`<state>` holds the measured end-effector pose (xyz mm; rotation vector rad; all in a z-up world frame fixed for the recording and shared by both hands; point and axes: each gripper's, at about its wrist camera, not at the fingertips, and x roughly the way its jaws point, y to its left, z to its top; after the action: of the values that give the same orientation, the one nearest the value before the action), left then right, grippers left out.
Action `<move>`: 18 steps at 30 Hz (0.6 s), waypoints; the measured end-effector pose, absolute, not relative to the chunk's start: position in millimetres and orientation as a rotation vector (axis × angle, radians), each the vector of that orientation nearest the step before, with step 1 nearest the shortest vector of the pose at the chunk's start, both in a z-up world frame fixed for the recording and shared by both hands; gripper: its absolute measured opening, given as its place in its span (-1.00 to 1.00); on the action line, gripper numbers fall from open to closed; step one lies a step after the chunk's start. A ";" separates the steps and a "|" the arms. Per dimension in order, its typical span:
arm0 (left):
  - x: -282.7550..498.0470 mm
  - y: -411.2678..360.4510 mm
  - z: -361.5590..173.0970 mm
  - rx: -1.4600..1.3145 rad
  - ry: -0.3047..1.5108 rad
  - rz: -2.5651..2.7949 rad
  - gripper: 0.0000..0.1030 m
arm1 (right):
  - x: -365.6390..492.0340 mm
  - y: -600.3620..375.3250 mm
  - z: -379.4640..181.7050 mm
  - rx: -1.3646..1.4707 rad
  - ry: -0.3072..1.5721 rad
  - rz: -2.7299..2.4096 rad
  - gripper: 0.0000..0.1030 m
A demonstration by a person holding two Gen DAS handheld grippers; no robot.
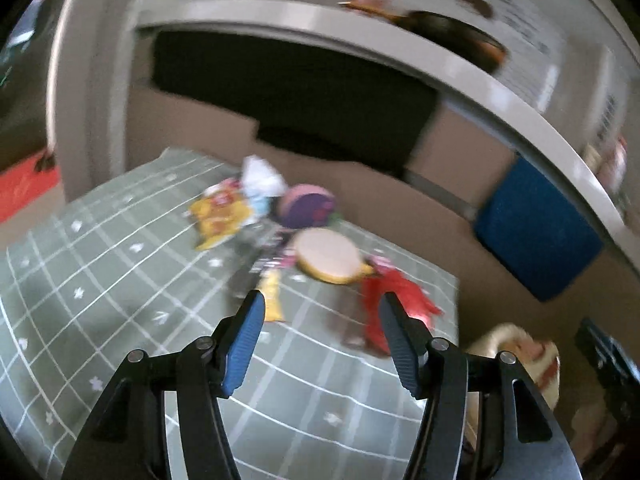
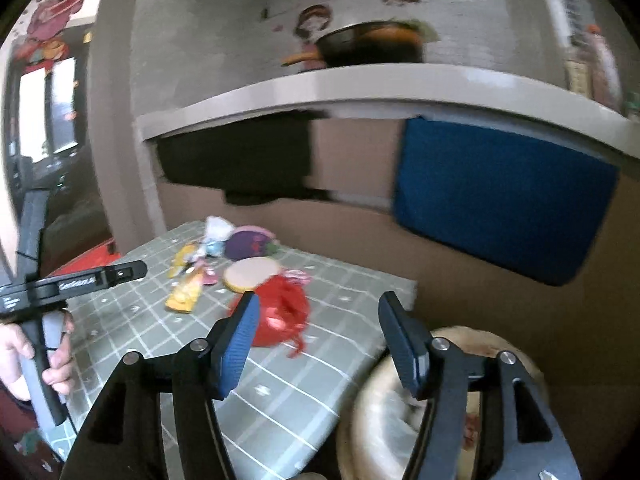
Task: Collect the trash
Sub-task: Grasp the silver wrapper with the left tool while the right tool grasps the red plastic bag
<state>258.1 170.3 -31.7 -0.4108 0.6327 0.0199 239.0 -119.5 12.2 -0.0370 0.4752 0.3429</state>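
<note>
Trash lies on a green checked tablecloth (image 1: 100,280): a red plastic bag (image 1: 400,300), a round beige disc with a yellow rim (image 1: 328,256), a yellow wrapper (image 1: 218,220), a small yellow packet (image 1: 273,298), a purple round item (image 1: 306,206) and white tissue (image 1: 260,174). My left gripper (image 1: 323,300) hovers open and empty above the table, short of the disc. In the right wrist view my right gripper (image 2: 320,300) is open and empty, over the table's near corner, with the red bag (image 2: 282,312) by its left finger. A cream bin (image 2: 380,400) stands below it.
A grey counter (image 2: 360,84) with a dark pan (image 2: 372,42) runs behind the table, and a blue panel (image 2: 500,196) hangs under it. A person's hand (image 2: 24,354) grips the left tool's handle at the left edge. The cream bin (image 1: 516,356) sits off the table's right corner.
</note>
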 end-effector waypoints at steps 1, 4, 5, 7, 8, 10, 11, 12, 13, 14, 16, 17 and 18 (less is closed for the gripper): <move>261.8 177.9 -35.2 -0.424 0.635 0.033 0.17 | 246.6 -112.8 12.1 -0.037 0.479 0.361 0.15; 278.6 197.2 -46.6 -0.457 0.641 0.071 0.17 | 264.3 -98.6 12.1 -0.053 0.475 0.365 0.15; 282.7 199.4 -50.0 -0.461 0.644 0.073 0.17 | 272.4 -94.8 11.4 -0.057 0.476 0.365 0.15; 299.6 198.8 -59.6 -0.446 0.661 0.065 0.17 | 287.9 -90.6 7.9 -0.048 0.490 0.377 0.15; 308.3 197.5 -64.6 -0.433 0.670 0.059 0.17 | 293.2 -89.1 5.9 -0.045 0.497 0.382 0.15; 323.9 191.5 -75.4 -0.404 0.696 0.050 0.16 | 308.3 -87.5 -1.0 -0.039 0.522 0.389 0.15; 331.7 188.4 -81.3 -0.388 0.715 0.048 0.16 | 314.5 -85.6 -3.9 -0.035 0.531 0.392 0.15; 341.4 184.4 -89.7 -0.366 0.743 0.054 0.16 | 320.9 -84.8 -7.6 -0.027 0.542 0.400 0.15; 347.5 184.4 -95.4 -0.354 0.760 0.064 0.16 | 327.1 -85.0 -12.1 -0.018 0.556 0.410 0.15; 352.0 183.2 -99.4 -0.347 0.771 0.074 0.16 | 333.7 -85.1 -16.5 -0.011 0.570 0.420 0.15; 364.7 185.3 -110.5 -0.343 0.805 0.115 0.15 | 346.8 -83.4 -27.0 -0.002 0.604 0.437 0.15; 369.7 187.1 -114.8 -0.351 0.819 0.125 0.13 | 351.4 -82.1 -31.3 0.000 0.620 0.443 0.15; 374.1 188.6 -119.1 -0.360 0.834 0.126 -0.02 | 355.7 -80.2 -35.2 0.002 0.634 0.451 0.15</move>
<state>374.1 188.6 -119.1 -0.3598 0.8339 0.1259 355.7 -80.2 -35.2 0.0023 0.6337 0.4514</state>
